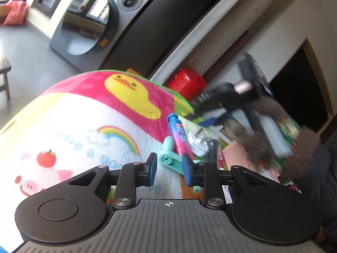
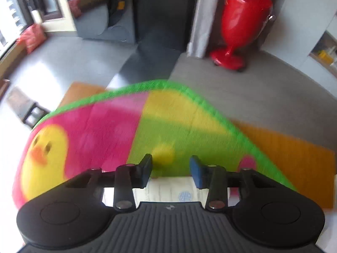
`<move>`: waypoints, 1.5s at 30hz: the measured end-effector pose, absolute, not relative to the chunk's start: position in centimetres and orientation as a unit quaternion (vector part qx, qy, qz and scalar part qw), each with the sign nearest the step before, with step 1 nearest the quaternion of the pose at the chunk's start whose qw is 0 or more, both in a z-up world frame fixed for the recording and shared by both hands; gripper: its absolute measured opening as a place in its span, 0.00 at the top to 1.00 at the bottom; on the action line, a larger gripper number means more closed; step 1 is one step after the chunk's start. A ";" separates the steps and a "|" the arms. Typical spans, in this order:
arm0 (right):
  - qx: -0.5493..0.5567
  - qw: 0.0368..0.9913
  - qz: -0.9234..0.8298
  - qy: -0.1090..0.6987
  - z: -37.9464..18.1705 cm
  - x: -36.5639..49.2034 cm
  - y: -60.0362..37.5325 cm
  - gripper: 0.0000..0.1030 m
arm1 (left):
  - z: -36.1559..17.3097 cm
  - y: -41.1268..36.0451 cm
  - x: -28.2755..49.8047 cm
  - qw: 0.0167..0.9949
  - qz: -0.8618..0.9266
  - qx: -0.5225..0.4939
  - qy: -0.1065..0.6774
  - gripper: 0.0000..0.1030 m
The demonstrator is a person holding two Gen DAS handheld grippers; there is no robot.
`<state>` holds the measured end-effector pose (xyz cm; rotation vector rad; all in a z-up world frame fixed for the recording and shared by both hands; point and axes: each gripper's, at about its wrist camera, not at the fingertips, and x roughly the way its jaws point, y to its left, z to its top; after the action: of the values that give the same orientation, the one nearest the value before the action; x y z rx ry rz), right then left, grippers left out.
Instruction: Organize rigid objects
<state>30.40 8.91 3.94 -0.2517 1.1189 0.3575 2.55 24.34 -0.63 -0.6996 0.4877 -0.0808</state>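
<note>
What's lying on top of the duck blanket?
On the blanket lie a blue-and-pink tube, a mint plastic piece and a white plug. The left tool covers the mint piece's near end; blur hides whatever lies farther right.

Tube point(image 1: 178, 135) lying on the mat point(image 1: 88, 113), teal tool point(image 1: 168, 156) just left of it, plug point(image 1: 200, 142) just right, red bin point(image 1: 187, 83) standing behind the mat.

Fuzzy printed cloth mat point(image 1: 88, 130), glossy red plastic stand point(image 2: 242, 25), matt teal plastic piece point(image 1: 169, 155).
</note>
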 end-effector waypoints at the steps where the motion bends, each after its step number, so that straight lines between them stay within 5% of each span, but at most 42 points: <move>1: -0.121 0.825 0.176 0.523 4.1 29.2 8.6 0.65 | -0.7 24.5 2.5 0.908 -0.039 -0.344 0.237 0.72; 16: -0.093 0.796 0.323 0.503 5.0 10.3 2.4 0.68 | -1.0 23.6 2.5 0.888 -0.083 -0.353 0.281 0.72; 18: -0.117 0.800 0.341 0.480 4.9 7.9 1.7 0.65 | -0.6 22.8 2.9 0.889 -0.093 -0.337 0.295 0.72; 20: -0.154 0.813 0.342 0.446 4.8 5.4 0.5 0.42 | 0.1 21.9 3.5 0.898 -0.084 -0.310 0.300 0.72; 22: -0.184 0.830 0.330 0.411 4.8 3.4 -0.8 0.31 | 1.1 21.7 4.5 0.906 -0.060 -0.293 0.298 0.72; 34: -0.106 0.892 0.283 0.337 7.5 -1.7 -10.9 0.28 | 1.2 20.5 16.3 0.904 -0.015 -0.234 0.357 0.68; 45: -0.076 0.885 0.277 0.367 5.2 -2.8 -13.4 0.23 | 1.0 16.1 9.2 0.918 -0.106 -0.152 0.352 0.68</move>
<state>-2.81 -13.39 5.17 -0.1580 0.7638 0.5766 9.23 16.12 1.00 -0.3122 0.7236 -0.2171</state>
